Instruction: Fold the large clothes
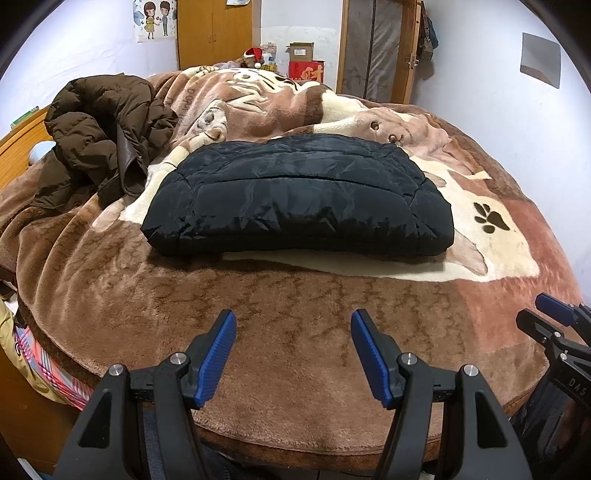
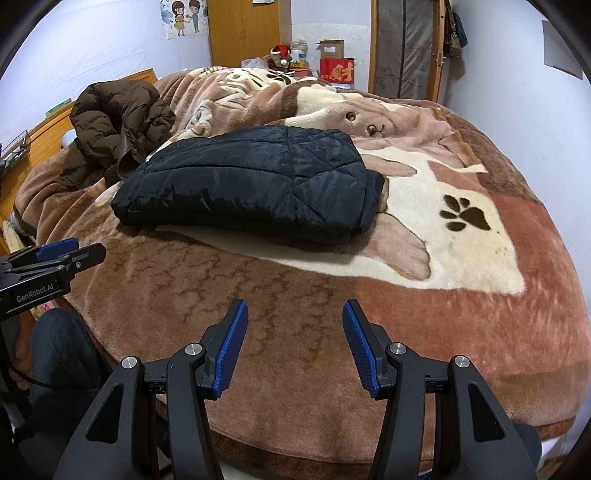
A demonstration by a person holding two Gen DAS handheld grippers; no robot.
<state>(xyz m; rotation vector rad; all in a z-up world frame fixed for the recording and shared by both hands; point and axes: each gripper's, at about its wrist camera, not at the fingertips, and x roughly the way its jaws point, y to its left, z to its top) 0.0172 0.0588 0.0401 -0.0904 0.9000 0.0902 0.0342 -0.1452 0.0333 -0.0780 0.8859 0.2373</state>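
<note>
A black quilted jacket (image 1: pixel 299 195) lies folded into a flat rectangle in the middle of the bed; it also shows in the right wrist view (image 2: pixel 251 184). A brown puffer coat (image 1: pixel 107 136) lies crumpled at the bed's far left, also in the right wrist view (image 2: pixel 118 122). My left gripper (image 1: pixel 293 325) is open and empty, held above the blanket's near edge, well short of the black jacket. My right gripper (image 2: pixel 295 314) is open and empty, also above the near edge. Each gripper shows at the edge of the other's view: right (image 1: pixel 554 321), left (image 2: pixel 62 254).
A brown and cream plush blanket (image 1: pixel 295 314) with a paw print (image 1: pixel 491 218) covers the bed. A wooden headboard (image 1: pixel 18 144) stands at left. Boxes and a Santa hat toy (image 1: pixel 303 62) sit behind the bed, near a wooden wardrobe (image 1: pixel 214 33).
</note>
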